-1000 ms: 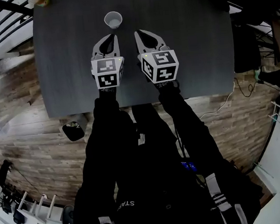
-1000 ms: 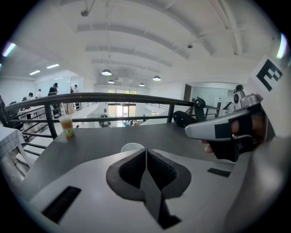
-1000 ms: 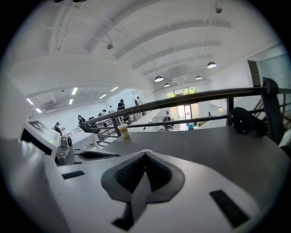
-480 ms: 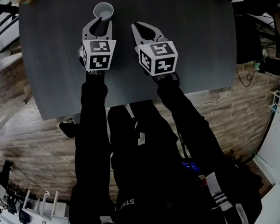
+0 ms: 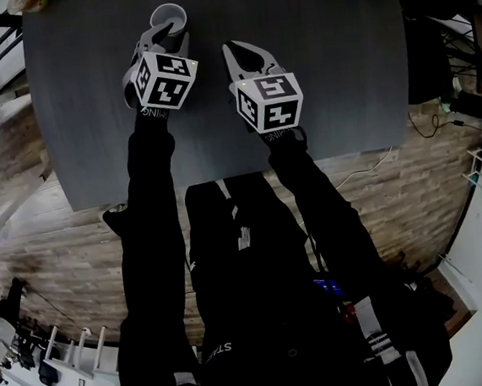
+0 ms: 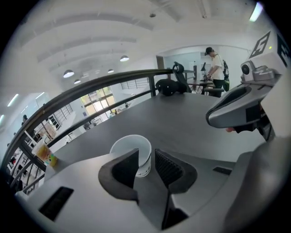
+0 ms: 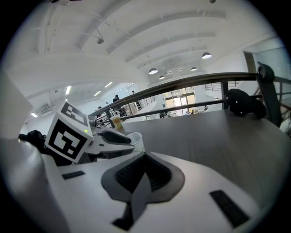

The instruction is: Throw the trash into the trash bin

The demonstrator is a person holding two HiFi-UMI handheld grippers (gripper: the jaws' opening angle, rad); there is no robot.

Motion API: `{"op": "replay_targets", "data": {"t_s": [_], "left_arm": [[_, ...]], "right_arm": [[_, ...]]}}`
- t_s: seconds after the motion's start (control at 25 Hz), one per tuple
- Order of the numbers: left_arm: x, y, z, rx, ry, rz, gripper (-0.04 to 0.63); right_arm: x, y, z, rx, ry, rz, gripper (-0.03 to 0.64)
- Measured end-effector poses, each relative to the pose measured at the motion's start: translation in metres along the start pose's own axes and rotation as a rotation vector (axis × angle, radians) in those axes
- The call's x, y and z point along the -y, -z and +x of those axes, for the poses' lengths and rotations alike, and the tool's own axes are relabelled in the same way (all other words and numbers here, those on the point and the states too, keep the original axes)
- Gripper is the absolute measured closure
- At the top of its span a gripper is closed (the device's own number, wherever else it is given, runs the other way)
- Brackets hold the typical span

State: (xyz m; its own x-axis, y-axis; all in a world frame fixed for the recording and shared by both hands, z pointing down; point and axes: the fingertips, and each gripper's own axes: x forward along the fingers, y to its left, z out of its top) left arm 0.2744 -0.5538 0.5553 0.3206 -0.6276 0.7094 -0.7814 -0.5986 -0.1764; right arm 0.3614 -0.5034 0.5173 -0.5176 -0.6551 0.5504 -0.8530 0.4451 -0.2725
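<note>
The left gripper (image 5: 161, 41) has come forward to the white paper cup (image 5: 168, 17) and rolled. Its jaws have just been opening and now stand spread at the cup's side, not yet pinching it. The cup stands upright near the far edge of the table (image 5: 340, 76). The grip probably calls for reaching slightly deeper and closing gently, so the cup neither crumples nor slides off. The right gripper (image 5: 231, 49), its jaws pressed together, is just beside, with bare tabletop beyond.

The head view is dim, and the dark tabletop (image 5: 322, 70) shows no glare. Both gripper views are bright from ceiling lamps (image 6: 68, 73) and windows (image 6: 97, 102), with fisheye bending, black corners and blurred foregrounds.
</note>
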Motion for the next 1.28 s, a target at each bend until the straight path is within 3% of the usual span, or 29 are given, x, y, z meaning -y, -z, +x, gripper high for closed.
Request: {"op": "replay_targets", "data": {"t_s": [0.2,0.4,0.8,1.28], "left_arm": [[0.002,0.005,0.002,-0.070,-0.006,0.081,0.539],[0.005,0.010,0.002,-0.088,-0.009,0.086,0.572],[0.012,0.000,-0.030,-0.021,-0.055,0.030,0.575],[0.020,0.014,-0.088,0.049,-0.094,-0.123,0.578]], "right_arm": [[0.005,0.003,-0.002,0.001,0.002,0.009,0.601],[0.007,0.004,-0.007,0.000,0.002,0.013,0.601],[0.001,-0.001,-0.017,0.013,-0.008,0.008,0.601],[-0.046,-0.010,-0.028,0.031,-0.059,-0.036,0.601]]}}
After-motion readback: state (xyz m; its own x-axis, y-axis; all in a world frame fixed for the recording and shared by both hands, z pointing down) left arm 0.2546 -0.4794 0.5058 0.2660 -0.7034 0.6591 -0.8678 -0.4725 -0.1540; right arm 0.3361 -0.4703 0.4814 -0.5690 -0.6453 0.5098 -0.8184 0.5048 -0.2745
